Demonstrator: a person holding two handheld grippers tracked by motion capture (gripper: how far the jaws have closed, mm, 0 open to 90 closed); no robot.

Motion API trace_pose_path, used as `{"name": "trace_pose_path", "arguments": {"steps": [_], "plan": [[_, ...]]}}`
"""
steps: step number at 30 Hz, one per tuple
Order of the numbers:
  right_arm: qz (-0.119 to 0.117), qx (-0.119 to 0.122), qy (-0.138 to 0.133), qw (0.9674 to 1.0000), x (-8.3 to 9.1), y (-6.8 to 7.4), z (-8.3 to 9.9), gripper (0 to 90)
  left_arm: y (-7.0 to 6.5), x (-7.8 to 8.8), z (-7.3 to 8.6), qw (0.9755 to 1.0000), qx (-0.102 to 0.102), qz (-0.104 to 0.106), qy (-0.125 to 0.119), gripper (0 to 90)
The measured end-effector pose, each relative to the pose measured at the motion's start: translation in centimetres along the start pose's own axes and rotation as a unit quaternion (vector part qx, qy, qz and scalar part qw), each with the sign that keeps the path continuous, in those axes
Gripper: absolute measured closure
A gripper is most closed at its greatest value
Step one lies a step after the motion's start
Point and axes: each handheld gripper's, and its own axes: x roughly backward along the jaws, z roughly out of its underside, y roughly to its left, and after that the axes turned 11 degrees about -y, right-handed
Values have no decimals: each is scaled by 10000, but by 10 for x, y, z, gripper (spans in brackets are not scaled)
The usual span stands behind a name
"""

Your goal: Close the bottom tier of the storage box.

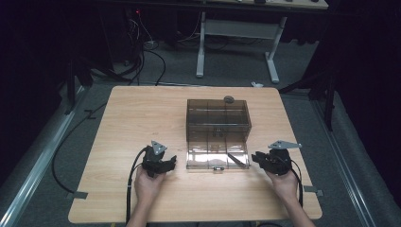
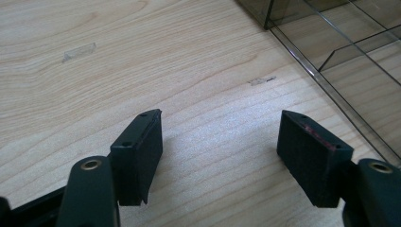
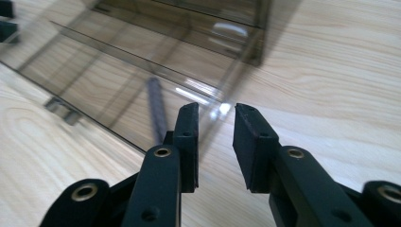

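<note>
A smoky clear plastic box (image 1: 217,116) with several compartments stands at the middle of the wooden table (image 1: 137,118). Its lid (image 1: 208,153) lies open flat toward me. A thin dark rod (image 1: 238,160) (image 3: 156,106) rests in the lid's right part. My left gripper (image 1: 171,161) (image 2: 220,142) sits left of the lid, jaws wide open over bare wood. My right gripper (image 1: 255,157) (image 3: 216,127) is at the lid's right corner, with a narrow gap between its pads and nothing in it. The box's clear edge (image 2: 326,71) runs along the right of the left gripper view.
A small round grey thing (image 1: 229,99) sits at the box's far rim. A latch (image 1: 217,168) juts from the lid's near edge. Tape bits (image 2: 78,51) mark the wood. Beyond the table stand a white desk frame (image 1: 201,47) and floor cables (image 1: 156,56).
</note>
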Motion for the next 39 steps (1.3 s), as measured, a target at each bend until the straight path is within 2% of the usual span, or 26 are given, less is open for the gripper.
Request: {"name": "trace_pose_path", "arguments": {"steps": [11, 15, 16, 18, 21, 25, 26, 31, 36, 39], "plan": [[494, -253, -175, 9983, 6, -14, 27, 675, 0, 0, 0, 10000, 23, -32, 6, 311], [650, -200, -173, 9975, 7, -16, 33, 659, 0, 0, 0, 10000, 28, -34, 5, 310], [794, -62, -144, 9967, 6, -15, 36, 643, 0, -1, 0, 10000, 32, -39, -2, 308], [886, 21, -95, 9960, 2, -15, 40, 630, 0, -1, 0, 10000, 30, -39, 0, 308], [944, 88, -126, 9954, 2, -13, 42, 617, 0, -1, 0, 10000, 39, -39, 2, 307], [942, 230, -81, 9953, 2, -10, 42, 555, 0, -1, -1, 10000, 49, -32, 11, 305], [928, 171, -83, 9955, 2, -12, 42, 535, 0, -1, -1, 10000, 51, -31, 11, 305], [941, 180, -75, 9954, 1, -12, 42, 488, 0, -1, -1, 10000, 52, -35, 11, 306], [942, 199, -69, 9953, 1, -11, 42, 482, -1, 0, -1, 10000, 32, -51, 26, 318], [943, 198, -70, 9953, 1, -11, 42, 482, -1, 4, -4, 10000, -7, -43, -74, 319]]}}
